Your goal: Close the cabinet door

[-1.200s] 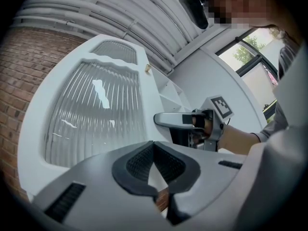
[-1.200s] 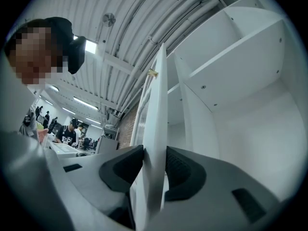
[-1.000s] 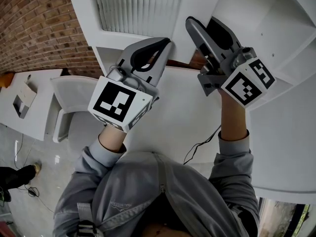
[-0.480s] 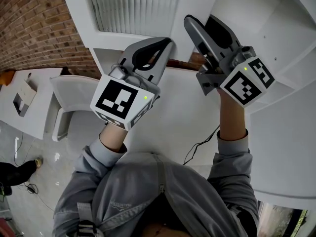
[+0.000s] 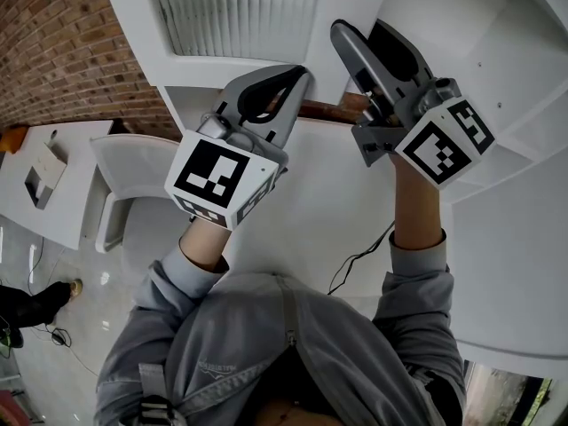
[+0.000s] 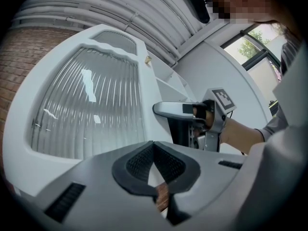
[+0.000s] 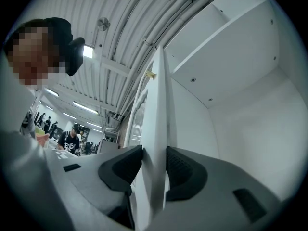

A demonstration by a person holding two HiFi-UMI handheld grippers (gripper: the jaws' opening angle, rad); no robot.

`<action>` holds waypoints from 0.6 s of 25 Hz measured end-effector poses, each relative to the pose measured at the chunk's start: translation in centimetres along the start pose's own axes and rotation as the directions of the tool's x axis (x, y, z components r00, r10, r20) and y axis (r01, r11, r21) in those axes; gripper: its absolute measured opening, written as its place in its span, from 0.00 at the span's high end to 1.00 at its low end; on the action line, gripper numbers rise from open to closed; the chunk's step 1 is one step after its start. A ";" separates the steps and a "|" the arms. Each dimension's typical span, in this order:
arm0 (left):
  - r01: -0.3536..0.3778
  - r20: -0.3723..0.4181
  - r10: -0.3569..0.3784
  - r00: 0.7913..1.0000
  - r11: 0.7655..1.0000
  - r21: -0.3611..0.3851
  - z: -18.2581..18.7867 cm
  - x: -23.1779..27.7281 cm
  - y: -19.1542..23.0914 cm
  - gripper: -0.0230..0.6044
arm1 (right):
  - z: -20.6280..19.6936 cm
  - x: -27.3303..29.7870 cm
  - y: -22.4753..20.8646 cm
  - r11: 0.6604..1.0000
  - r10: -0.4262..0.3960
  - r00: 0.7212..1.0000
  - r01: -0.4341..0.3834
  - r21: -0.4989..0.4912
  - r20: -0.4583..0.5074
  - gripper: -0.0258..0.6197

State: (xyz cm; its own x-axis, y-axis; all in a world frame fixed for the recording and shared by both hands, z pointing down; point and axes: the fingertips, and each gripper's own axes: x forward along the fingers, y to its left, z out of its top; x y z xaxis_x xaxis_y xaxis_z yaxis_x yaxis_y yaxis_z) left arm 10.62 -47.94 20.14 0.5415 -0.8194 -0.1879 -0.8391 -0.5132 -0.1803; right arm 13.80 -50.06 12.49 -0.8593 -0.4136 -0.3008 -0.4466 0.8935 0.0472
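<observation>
White covers nearly all we see: the cabinet door, its frame set round a pane of ribbed glass, and the cabinet it belongs to. The door stands open. In the head view it hangs at the top centre, with the brick wall to its left and the bare inside of the cabinet to its right.

Our right tongs reach up and straddle the free edge of the door. In the right gripper view that edge runs straight up between the two dark pads, which lie against its two faces with no gap that we can make out. The jaws have just been opening a little, with the door between them.

Our left tongs are closed, tips meeting and nothing held. They point up at the lower frame of the door, below the glass. Whether they touch it we cannot tell. A brown strip shows just past them, between the two tongs.

Each hand carries its marker cube low in the head view, above grey sleeves. A thin black cable trails across the white surface below our right wrist. At far left stands a white table, with a white chair beside it.
</observation>
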 end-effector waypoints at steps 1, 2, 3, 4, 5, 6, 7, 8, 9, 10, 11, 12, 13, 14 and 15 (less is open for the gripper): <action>0.000 0.000 0.000 1.000 1.000 0.001 -0.1 0.0 0.0 0.95 | -0.1 0.0 0.0 1.000 -0.001 1.000 0.001 -0.001 0.001 0.71; 0.001 -0.001 -0.001 1.000 1.000 0.002 -0.2 0.0 0.0 0.95 | -0.2 -0.1 0.1 1.000 -0.002 1.000 0.002 -0.001 0.002 0.71; 0.001 -0.001 -0.001 1.000 1.000 0.003 -0.3 0.0 0.0 0.95 | -0.2 -0.1 0.2 1.000 -0.003 1.000 0.003 -0.002 0.003 0.71; 0.001 0.000 -0.001 1.000 1.000 0.005 -0.4 0.0 0.0 0.95 | -0.2 -0.1 0.2 1.000 -0.004 1.000 0.004 -0.002 0.004 0.71; 0.000 0.001 0.000 1.000 1.000 0.007 -0.3 0.1 0.1 0.95 | -0.2 -0.1 0.2 1.000 -0.004 1.000 0.004 -0.001 0.004 0.71; -0.001 0.002 0.001 1.000 1.000 0.009 -0.3 0.1 0.1 0.95 | -0.2 0.0 0.1 1.000 -0.006 1.000 0.006 0.001 0.005 0.71; -0.001 0.003 0.001 1.000 1.000 0.011 -0.2 0.1 0.1 0.95 | -0.1 0.0 0.1 1.000 -0.009 1.000 0.009 0.006 0.007 0.71; 0.000 0.004 0.000 1.000 1.000 0.011 -0.2 0.2 0.1 0.95 | 0.0 0.0 0.1 1.000 -0.014 1.000 0.013 0.013 0.010 0.71; 0.002 0.004 -0.002 1.000 1.000 0.010 -0.1 0.2 0.1 0.95 | 0.0 -0.1 0.0 1.000 -0.019 1.000 0.019 0.019 0.014 0.71; 0.004 0.004 -0.004 1.000 1.000 0.009 0.0 0.3 0.1 0.95 | 0.1 -0.1 0.0 0.999 -0.024 1.000 0.024 0.022 0.018 0.71; 0.006 0.004 -0.006 1.000 1.000 0.009 0.0 0.4 0.1 0.95 | 0.2 -0.1 -0.1 0.999 -0.029 0.999 0.028 0.023 0.020 0.70; 0.007 0.003 -0.007 1.000 1.000 0.010 0.1 0.4 0.1 0.95 | 0.2 -0.1 -0.1 0.999 -0.032 0.999 0.031 0.024 0.022 0.70; 0.007 0.003 -0.007 1.000 1.000 0.013 0.0 0.4 0.1 0.95 | 0.2 -0.2 -0.1 0.999 -0.033 0.999 0.032 0.027 0.024 0.70; 0.007 0.004 -0.007 1.000 1.000 0.014 0.0 0.4 0.0 0.95 | 0.1 -0.3 -0.1 0.999 -0.034 0.999 0.033 0.029 0.027 0.70; 0.007 0.006 -0.007 1.000 1.000 0.014 0.0 0.3 0.0 0.95 | 0.1 -0.3 0.0 0.999 -0.036 0.999 0.035 0.031 0.028 0.70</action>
State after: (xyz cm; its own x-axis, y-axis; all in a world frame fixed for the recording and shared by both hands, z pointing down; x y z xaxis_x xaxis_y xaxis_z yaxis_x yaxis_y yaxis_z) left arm 10.81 -48.22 20.06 0.5474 -0.8145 -0.1922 -0.8347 -0.5148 -0.1956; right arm 14.11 -49.95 12.45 -0.8356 -0.4403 -0.3286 -0.4683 0.8835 0.0071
